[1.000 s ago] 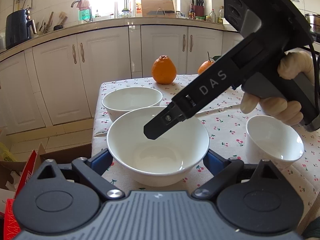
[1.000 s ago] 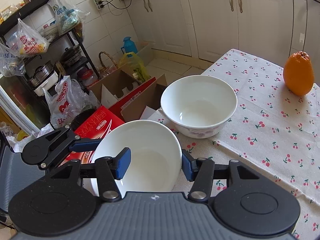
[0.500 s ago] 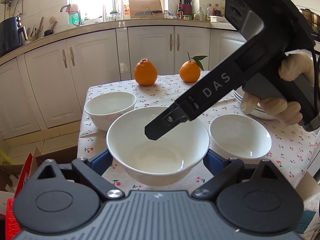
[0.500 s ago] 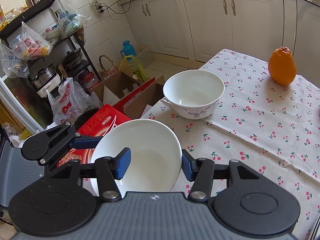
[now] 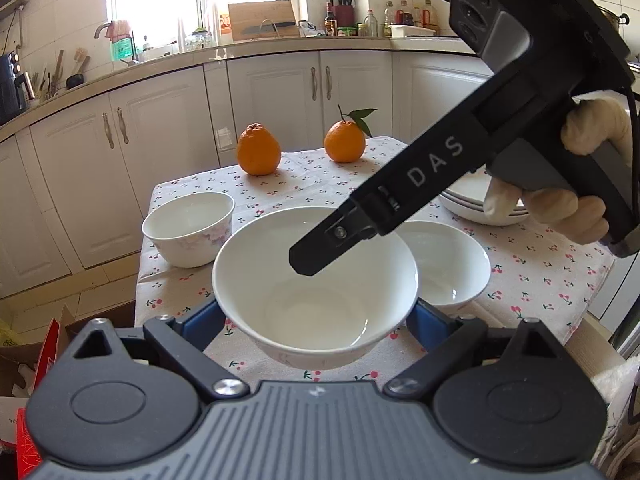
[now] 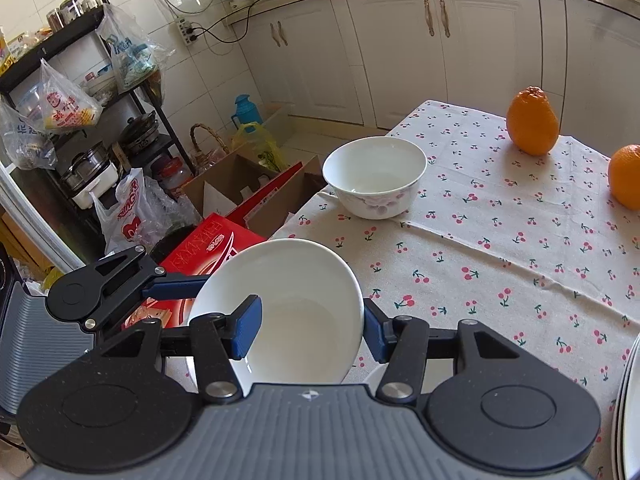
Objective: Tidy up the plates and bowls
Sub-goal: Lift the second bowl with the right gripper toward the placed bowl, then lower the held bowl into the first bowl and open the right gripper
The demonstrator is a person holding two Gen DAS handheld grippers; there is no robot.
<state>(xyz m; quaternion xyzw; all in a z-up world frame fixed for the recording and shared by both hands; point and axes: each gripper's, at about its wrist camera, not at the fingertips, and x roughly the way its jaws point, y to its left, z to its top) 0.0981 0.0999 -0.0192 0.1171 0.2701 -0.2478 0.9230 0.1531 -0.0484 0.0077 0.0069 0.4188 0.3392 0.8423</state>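
Table (image 5: 560,280) wore a cream cloth, matte, printed with small red cherries; slight creases.

Plates (image 5: 472,200): a low stack of glossy white ones at the far right of the table, count unclear behind the right tong.

Bowls, three, all glazed white and round. The held bowl (image 5: 316,288) was the widest and hung above the near table edge. A shallower bowl (image 5: 452,268) sat just behind it to the right. A deeper bowl (image 6: 374,176) with a faint floral band stood apart near the left table edge.

Oranges, two, pebbled skin: one knobbed (image 5: 258,154), one with a leaf (image 5: 345,141).

Left tong (image 5: 316,316) was spread wide, blue pads pressing opposite sides of the held bowl. Right tong (image 6: 310,328) was nearly closed, pinching that same bowl's rim (one pad inside, one outside).
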